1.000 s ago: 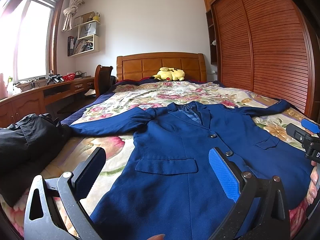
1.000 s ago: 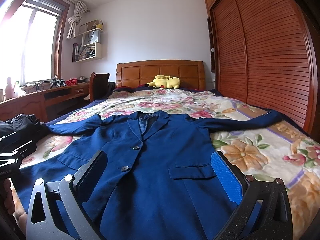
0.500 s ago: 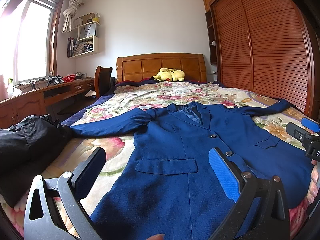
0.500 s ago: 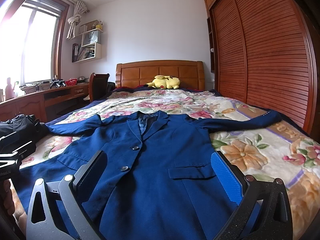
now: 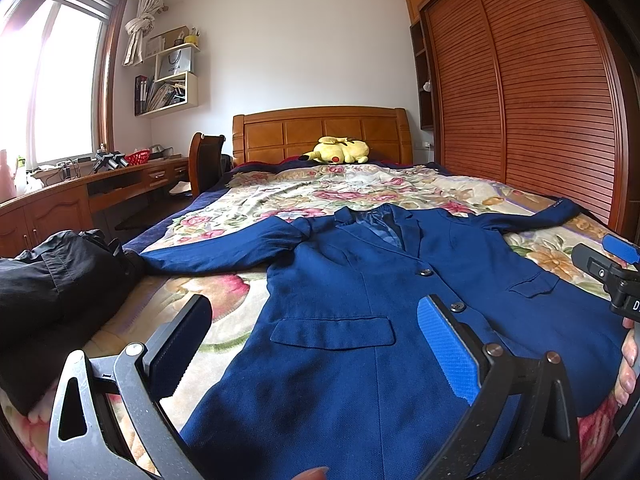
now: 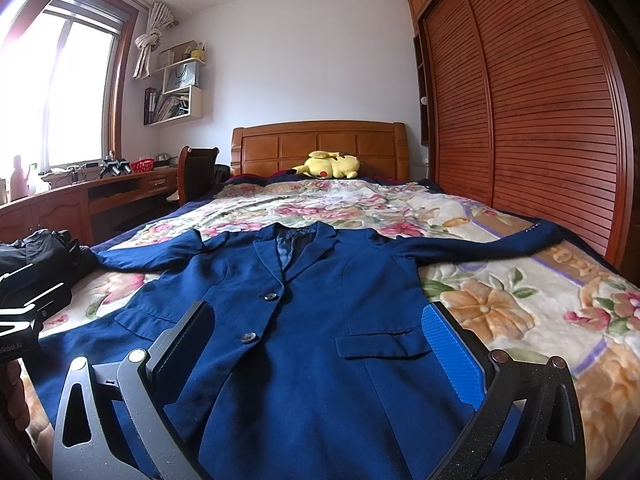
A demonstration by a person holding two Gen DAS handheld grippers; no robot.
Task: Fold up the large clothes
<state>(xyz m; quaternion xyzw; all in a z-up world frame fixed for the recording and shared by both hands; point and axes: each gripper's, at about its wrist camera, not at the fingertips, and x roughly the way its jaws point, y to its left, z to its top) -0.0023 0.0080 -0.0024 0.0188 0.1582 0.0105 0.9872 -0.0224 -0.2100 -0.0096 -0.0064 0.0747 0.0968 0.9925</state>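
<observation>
Left tool (image 5: 316, 336) jaws spread wide, empty, right tool (image 6: 320, 340) likewise gaping above the hem, navy blazer (image 6: 304, 320) flat face-up on floral bed (image 6: 500, 308), long axis hem-near to collar-far toward headboard, sleeves outstretched sideways, small illegible lettering on right cuff, yellow plush (image 6: 328, 166) beyond.

A yellow plush toy (image 5: 335, 149) lies by the wooden headboard (image 5: 320, 130); a black garment (image 5: 48, 276) sits on the floral bedspread (image 6: 500, 300) near the desk (image 5: 80, 192).

A blue blazer (image 6: 304, 320) is lying flat on the floral bedspread (image 6: 520, 304), sleeves spread. The right gripper (image 6: 316, 352) is hovering above its hem, jaws wide apart.
</observation>
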